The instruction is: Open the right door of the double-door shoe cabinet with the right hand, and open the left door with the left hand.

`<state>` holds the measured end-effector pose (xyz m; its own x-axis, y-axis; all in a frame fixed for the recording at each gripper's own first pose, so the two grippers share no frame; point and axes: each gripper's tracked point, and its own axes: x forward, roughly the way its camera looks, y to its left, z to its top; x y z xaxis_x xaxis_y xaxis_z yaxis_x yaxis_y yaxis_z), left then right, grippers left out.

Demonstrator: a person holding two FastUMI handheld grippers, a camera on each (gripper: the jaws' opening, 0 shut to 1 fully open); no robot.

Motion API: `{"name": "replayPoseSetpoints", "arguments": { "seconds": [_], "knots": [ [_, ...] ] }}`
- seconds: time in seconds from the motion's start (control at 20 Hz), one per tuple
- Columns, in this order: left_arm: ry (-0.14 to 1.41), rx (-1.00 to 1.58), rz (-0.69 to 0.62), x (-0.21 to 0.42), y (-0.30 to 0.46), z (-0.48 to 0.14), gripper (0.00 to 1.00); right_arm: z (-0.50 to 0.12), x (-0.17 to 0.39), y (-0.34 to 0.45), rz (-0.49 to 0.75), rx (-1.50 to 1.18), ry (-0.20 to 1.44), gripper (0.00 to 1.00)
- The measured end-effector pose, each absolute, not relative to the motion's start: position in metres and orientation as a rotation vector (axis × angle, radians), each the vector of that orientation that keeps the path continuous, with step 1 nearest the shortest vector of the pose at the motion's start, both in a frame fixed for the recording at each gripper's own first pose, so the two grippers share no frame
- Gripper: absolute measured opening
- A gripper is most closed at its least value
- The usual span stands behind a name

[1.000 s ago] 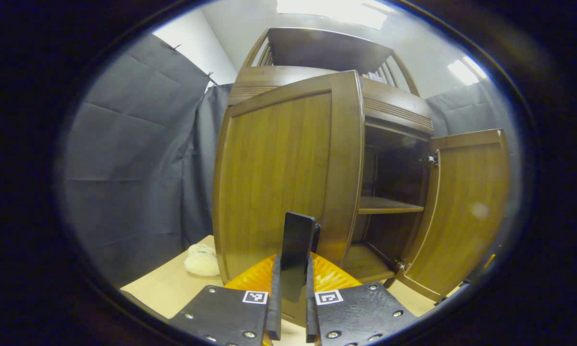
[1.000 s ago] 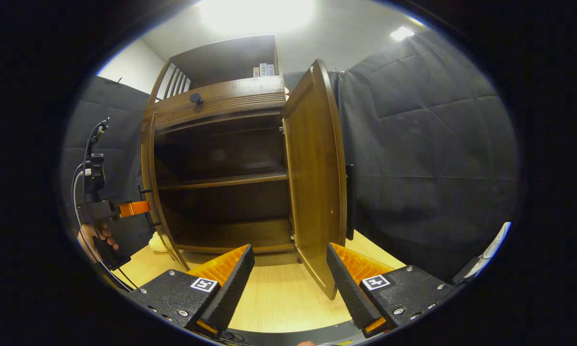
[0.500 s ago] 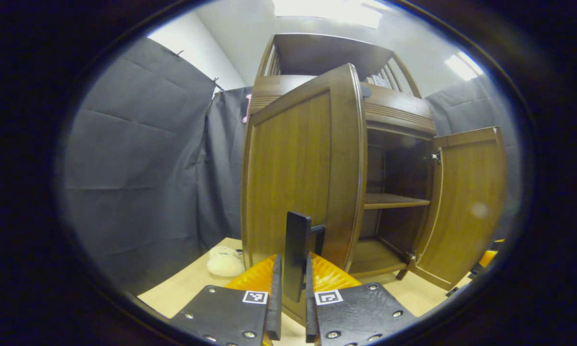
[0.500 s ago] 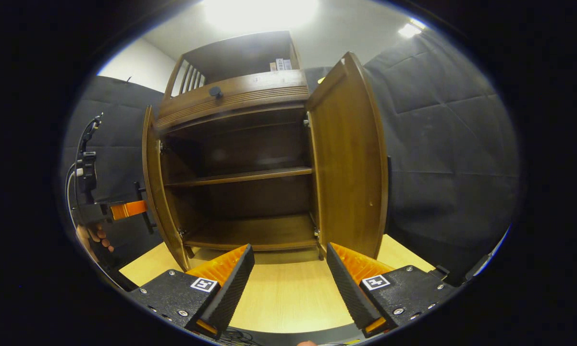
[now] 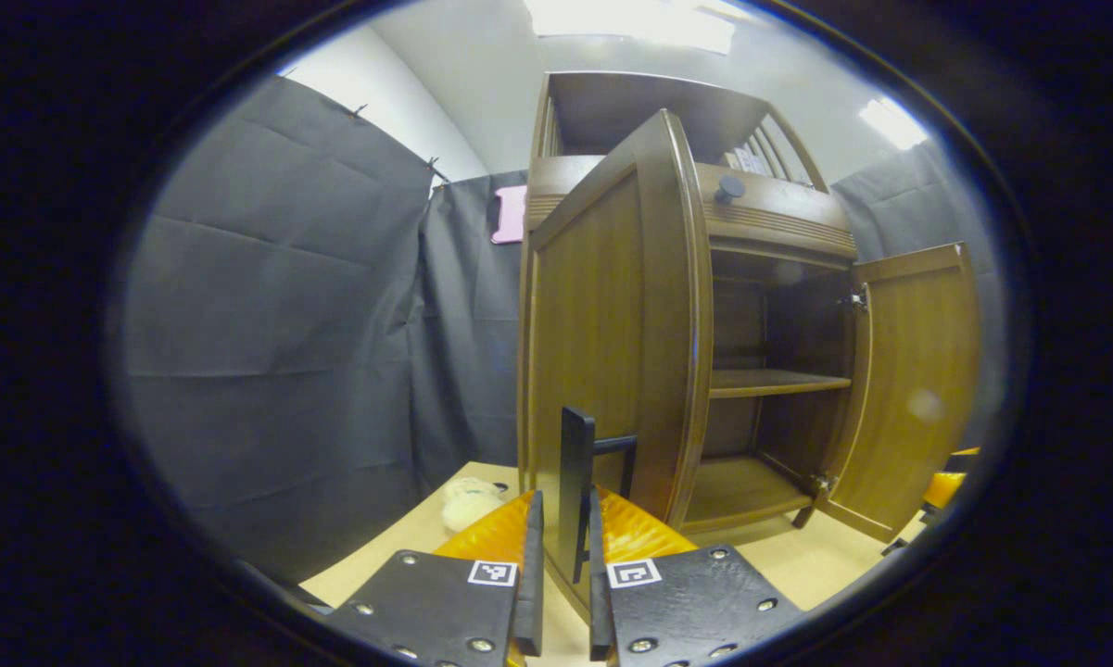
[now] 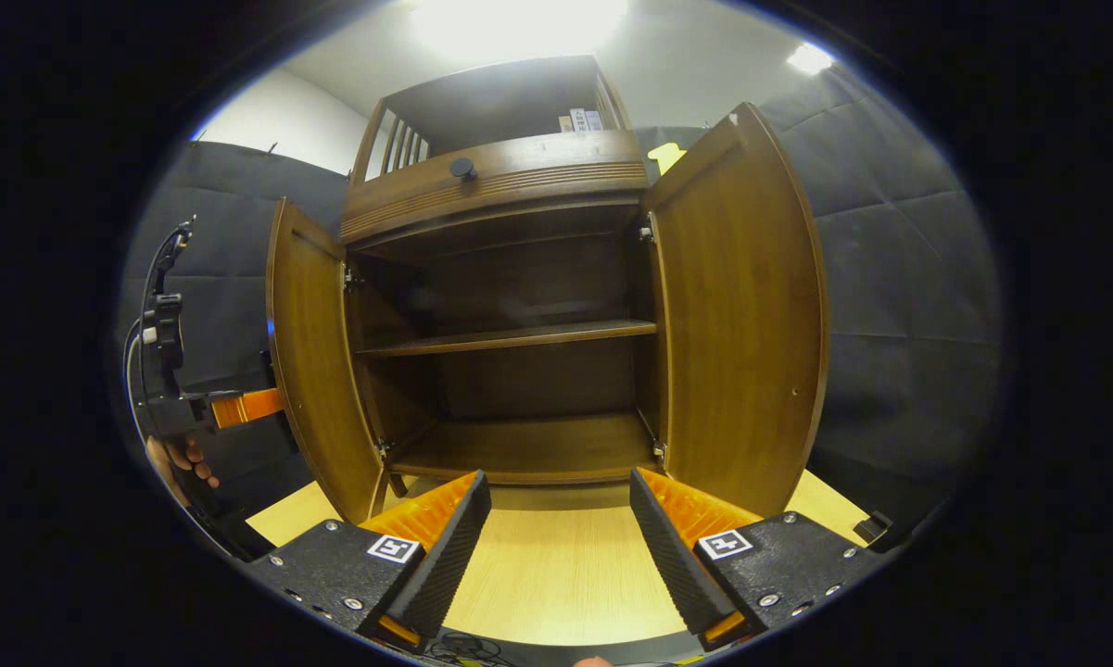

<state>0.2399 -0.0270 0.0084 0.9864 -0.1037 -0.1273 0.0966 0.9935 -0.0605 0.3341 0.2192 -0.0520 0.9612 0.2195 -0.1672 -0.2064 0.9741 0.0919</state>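
Note:
The wooden shoe cabinet (image 6: 510,185) stands with both doors swung out. My left gripper (image 5: 563,556) is shut on the black bar handle (image 5: 575,482) of the left door (image 5: 602,324), which I see nearly edge-on. The right door (image 5: 908,389) hangs open farther right. In the right gripper view, my right gripper (image 6: 556,528) is open with nothing between its fingers, low in front of the cabinet's mouth. The left door (image 6: 320,371) and right door (image 6: 741,324) flank a bare shelf (image 6: 510,338). The left gripper (image 6: 241,408) and the hand (image 6: 181,459) holding it sit behind the left door.
A light wooden floor (image 6: 547,574) runs up to the cabinet. A white fluffy object (image 5: 468,505) lies on it left of the cabinet. A round black knob (image 6: 463,169) sits on the drawer front above the doors. Black cloth walls (image 5: 269,324) close in both sides.
The left door has swung farther out with my left gripper on its handle. The right gripper view has shifted to face the cabinet opening squarely, and its fingers stay open.

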Motion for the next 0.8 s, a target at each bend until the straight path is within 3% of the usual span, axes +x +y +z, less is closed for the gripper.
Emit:
{"name": "replayPoseSetpoints", "arguments": {
  "seconds": [0.25,0.3,0.4,0.8],
  "knots": [
    [0.124,-0.047,-0.056,0.242,-0.026,0.009,0.24,-0.055,0.333,0.238,0.238,0.071,0.183,0.94],
    [0.127,-0.056,-0.056,0.241,-0.024,0.007,0.14,-0.055,0.333,0.242,0.243,0.070,0.184,0.94],
    [0.126,-0.051,-0.043,0.242,-0.021,0.006,0.24,-0.055,0.333,0.250,0.248,0.069,0.183,0.94],
    [0.105,-0.043,0.000,0.241,-0.019,0.008,0.24,-0.052,0.327,0.277,0.238,0.051,0.172,0.94]
  ]
}}
